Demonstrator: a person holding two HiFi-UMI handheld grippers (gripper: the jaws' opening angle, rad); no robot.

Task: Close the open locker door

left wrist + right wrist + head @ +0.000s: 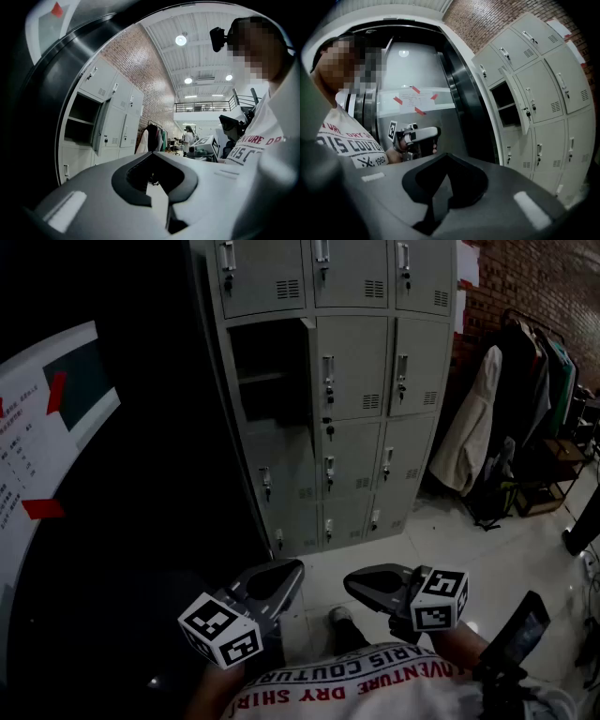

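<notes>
I hold both tongs low in front of me, at the bottom of the head view, well apart from the lockers. My left tongs [294, 566] are closed, jaw tips together with nothing between them, and their own view shows the same, the tips [152, 153] meeting on empty air. My right tongs [350, 582] are closed too, and empty; in the right gripper view their tips [446, 155] meet in the lower middle of the frame. Each carries its marker cube, the left cube [220, 630] at lower left and the right cube [439, 599] at lower right, with my printed white shirt [356, 688] along the bottom edge and one shoe [339, 617] on the pale floor [441, 540] between the tongs.

The grey locker bank [361, 381] stands in the upper middle. The open locker door [307, 371] belongs to the second row from the top, left column; it is hinged on its right side and swung out towards me, so I see it nearly edge-on. Left of it the open compartment [267, 367] is dark, with a shelf across it. All the other doors I can see are shut.

A dark wall with a white notice [47, 437] fills the left of the frame, and coats [478, 427] hang by the brick wall [534, 277] at upper right
</notes>
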